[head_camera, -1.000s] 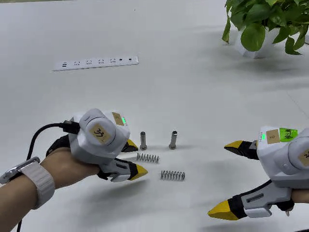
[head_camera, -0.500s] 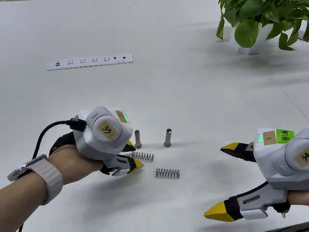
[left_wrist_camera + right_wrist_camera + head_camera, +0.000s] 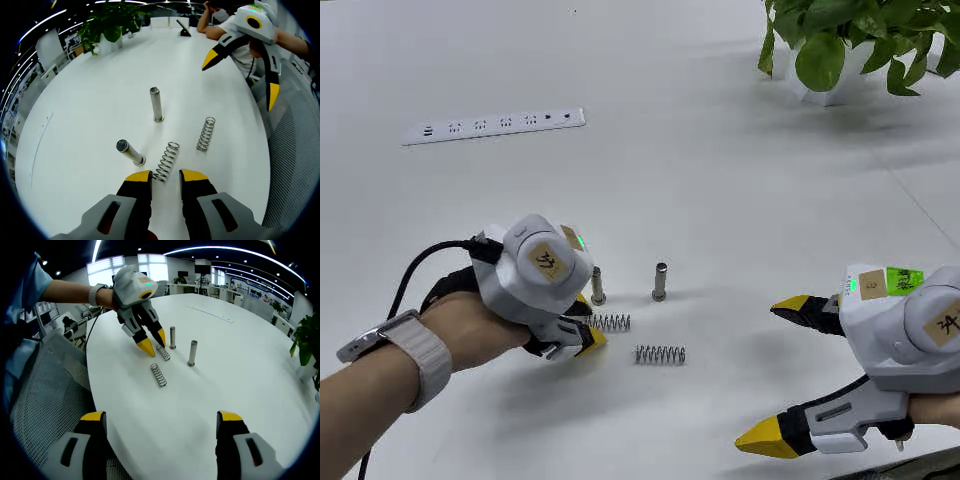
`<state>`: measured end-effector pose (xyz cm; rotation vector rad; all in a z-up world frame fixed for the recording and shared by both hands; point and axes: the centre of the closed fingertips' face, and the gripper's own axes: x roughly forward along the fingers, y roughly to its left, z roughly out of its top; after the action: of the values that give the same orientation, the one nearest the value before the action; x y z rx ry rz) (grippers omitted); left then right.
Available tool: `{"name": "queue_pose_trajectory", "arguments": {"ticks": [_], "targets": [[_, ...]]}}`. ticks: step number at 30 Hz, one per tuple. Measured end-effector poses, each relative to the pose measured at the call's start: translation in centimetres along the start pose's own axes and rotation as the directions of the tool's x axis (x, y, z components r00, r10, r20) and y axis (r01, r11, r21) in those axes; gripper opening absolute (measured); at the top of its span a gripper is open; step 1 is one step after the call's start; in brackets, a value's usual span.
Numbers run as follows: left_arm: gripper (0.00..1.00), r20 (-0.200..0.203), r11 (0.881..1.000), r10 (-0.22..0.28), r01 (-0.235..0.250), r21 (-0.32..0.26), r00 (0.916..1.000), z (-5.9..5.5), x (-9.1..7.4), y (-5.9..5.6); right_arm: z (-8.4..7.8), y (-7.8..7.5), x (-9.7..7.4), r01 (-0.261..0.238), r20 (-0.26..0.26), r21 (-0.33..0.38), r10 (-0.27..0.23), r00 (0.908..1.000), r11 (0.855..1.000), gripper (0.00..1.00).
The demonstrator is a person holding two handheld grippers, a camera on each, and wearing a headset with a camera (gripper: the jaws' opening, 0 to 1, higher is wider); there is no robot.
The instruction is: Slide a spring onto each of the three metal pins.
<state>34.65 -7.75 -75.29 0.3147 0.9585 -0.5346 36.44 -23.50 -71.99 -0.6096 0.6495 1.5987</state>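
Observation:
Two metal pins [image 3: 597, 285] [image 3: 660, 281] stand upright on the white table [image 3: 720, 180]. Two springs lie flat in front of them, one [image 3: 608, 322] close to the left pin and one [image 3: 660, 354] further right. My left gripper [image 3: 586, 322] is low over the table, open narrowly, its yellow tips on either side of the near end of the first spring [image 3: 165, 161]. The other spring [image 3: 205, 133] and both pins [image 3: 130, 152] [image 3: 156, 104] lie beyond. My right gripper [image 3: 775, 370] hovers wide open to the right, holding nothing, well short of the springs [image 3: 158, 374] [image 3: 162, 352].
A white power strip [image 3: 495, 125] lies at the far left of the table and a potted plant [image 3: 840, 40] stands at the far right corner. A mesh chair [image 3: 45, 405] is beside the table edge. A person [image 3: 225, 25] sits at the far end.
My left gripper has tipped down toward the nearer spring and its jaws have drawn closer together. The right gripper has hardly moved; the head camera has shifted.

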Motion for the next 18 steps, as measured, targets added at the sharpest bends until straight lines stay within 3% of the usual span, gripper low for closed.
{"name": "queue_pose_trajectory", "arguments": {"ticks": [6,18], "targets": [[0.22,-0.017,1.0,-0.008,0.009,0.015,0.9998,0.05,0.01,-0.1,-0.14,-0.05,-0.03,0.001,0.002,0.005,-0.001,1.0,1.0,0.92],[0.18,-0.097,0.994,-0.051,0.06,0.096,0.994,0.14,0.15,-0.37,0.33,0.66,0.35,-0.011,0.005,0.002,0.011,0.9999,1.0,0.91]]}}
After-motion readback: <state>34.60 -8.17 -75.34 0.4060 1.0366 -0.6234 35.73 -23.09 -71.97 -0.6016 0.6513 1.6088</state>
